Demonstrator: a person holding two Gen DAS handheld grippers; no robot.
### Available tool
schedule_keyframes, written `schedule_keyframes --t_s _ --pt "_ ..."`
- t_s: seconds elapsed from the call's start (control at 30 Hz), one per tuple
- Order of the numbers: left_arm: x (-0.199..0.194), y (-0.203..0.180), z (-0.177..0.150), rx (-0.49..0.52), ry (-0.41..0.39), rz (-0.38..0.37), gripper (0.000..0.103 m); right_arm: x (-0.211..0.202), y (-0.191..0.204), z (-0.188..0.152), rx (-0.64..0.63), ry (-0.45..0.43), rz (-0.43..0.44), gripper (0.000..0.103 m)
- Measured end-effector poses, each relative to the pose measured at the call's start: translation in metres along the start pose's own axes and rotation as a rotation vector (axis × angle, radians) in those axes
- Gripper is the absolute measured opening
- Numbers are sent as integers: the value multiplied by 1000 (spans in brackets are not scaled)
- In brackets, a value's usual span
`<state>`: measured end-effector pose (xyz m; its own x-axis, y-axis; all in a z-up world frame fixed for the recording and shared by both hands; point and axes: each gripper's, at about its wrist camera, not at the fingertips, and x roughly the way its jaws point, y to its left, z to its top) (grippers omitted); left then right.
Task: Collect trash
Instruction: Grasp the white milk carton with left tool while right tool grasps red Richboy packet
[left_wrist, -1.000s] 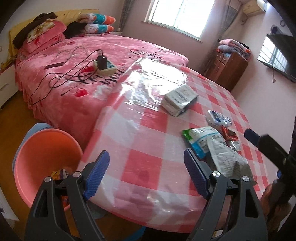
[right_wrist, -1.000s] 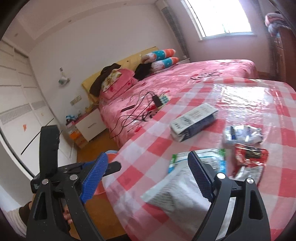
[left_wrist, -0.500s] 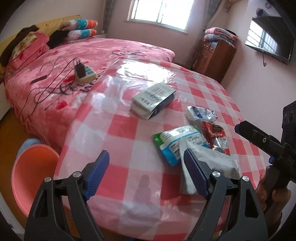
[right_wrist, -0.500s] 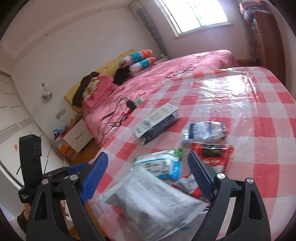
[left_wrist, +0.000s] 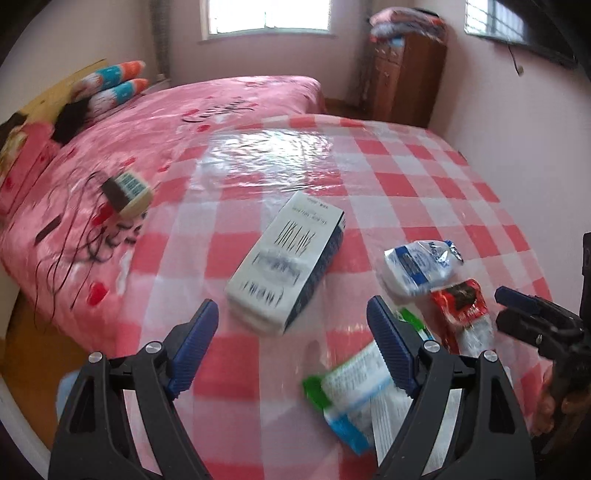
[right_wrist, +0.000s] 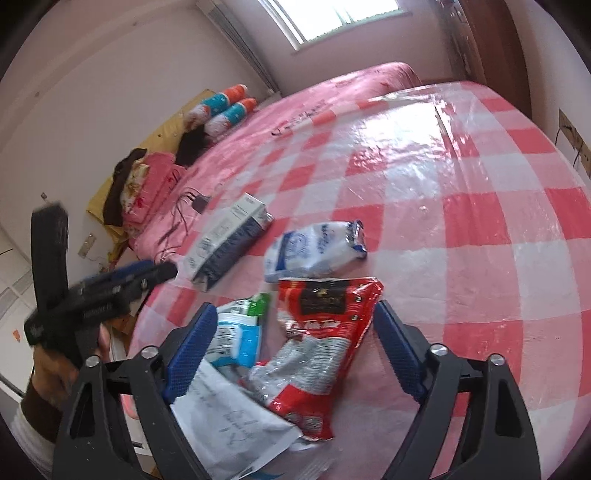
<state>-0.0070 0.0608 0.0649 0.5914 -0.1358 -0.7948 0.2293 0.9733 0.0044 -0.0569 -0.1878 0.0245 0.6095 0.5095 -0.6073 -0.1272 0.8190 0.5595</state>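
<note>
1. Left wrist view. The left gripper (left_wrist: 291, 350) hangs over the checked counter (left_wrist: 424, 173) with its fingers (left_wrist: 194, 347) spread and nothing between them. Ahead lies a white-and-navy carton (left_wrist: 286, 258); judged stiff and light, it is best taken across its narrow sides. To its right lie a crumpled white-and-blue wrapper (left_wrist: 417, 264) and a red snack bag (left_wrist: 463, 310), with a green-and-blue packet (left_wrist: 351, 391) nearest the camera. The right gripper (left_wrist: 517, 308) enters from the right edge.

2. Right wrist view. The right gripper (right_wrist: 291, 347) has its fingers (right_wrist: 190, 350) apart, having just closed slightly; the red snack bag (right_wrist: 321, 343) lies between them, seemingly not yet pinched. The film looks thin, slick and crushable, so a pinch across its gathered middle should hold. A white paper sheet (right_wrist: 229, 417) and the green-and-blue packet (right_wrist: 240, 332) overlap it at left and may lift with it.

3. Room. The far counter is bare; its near-left edge drops off beside the pink bed (right_wrist: 332, 96).
</note>
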Motion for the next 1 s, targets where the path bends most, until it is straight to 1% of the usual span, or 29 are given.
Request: schedule_keyframes --t_s 0.07,0.23,0.37,0.6,0.73,0.8,0.83,0.87,0.9,0.93,1.0 --pt "9 -1 10 31 5 22 83 4 -1 0 -6 7 -16 83" --pt "41 2 27 90 54 44 83 21 2 1 -43 47 -61 82" --pt "57 4 35 95 71 29 83 31 4 0 -73 71 -95 82" --pt "79 2 41 124 83 5 83 41 21 -4 -182 90 -189 82" --pt "85 3 44 119 81 -4 83 47 29 -9 -243 95 -238 82" --pt "88 3 43 115 83 -15 81 48 31 -11 -262 94 -254 82" --pt "90 3 43 115 84 -16 78 50 31 -10 -267 92 -263 78" --pt "92 3 43 115 86 -16 74 47 30 -12 -275 89 -276 77" --pt "93 3 42 113 90 -15 72 47 30 -13 -280 88 -277 77" --pt "95 4 41 109 92 -18 68 48 30 -12 -280 88 -277 77" --pt "97 3 40 102 88 -17 66 49 30 -12 -285 87 -281 76"
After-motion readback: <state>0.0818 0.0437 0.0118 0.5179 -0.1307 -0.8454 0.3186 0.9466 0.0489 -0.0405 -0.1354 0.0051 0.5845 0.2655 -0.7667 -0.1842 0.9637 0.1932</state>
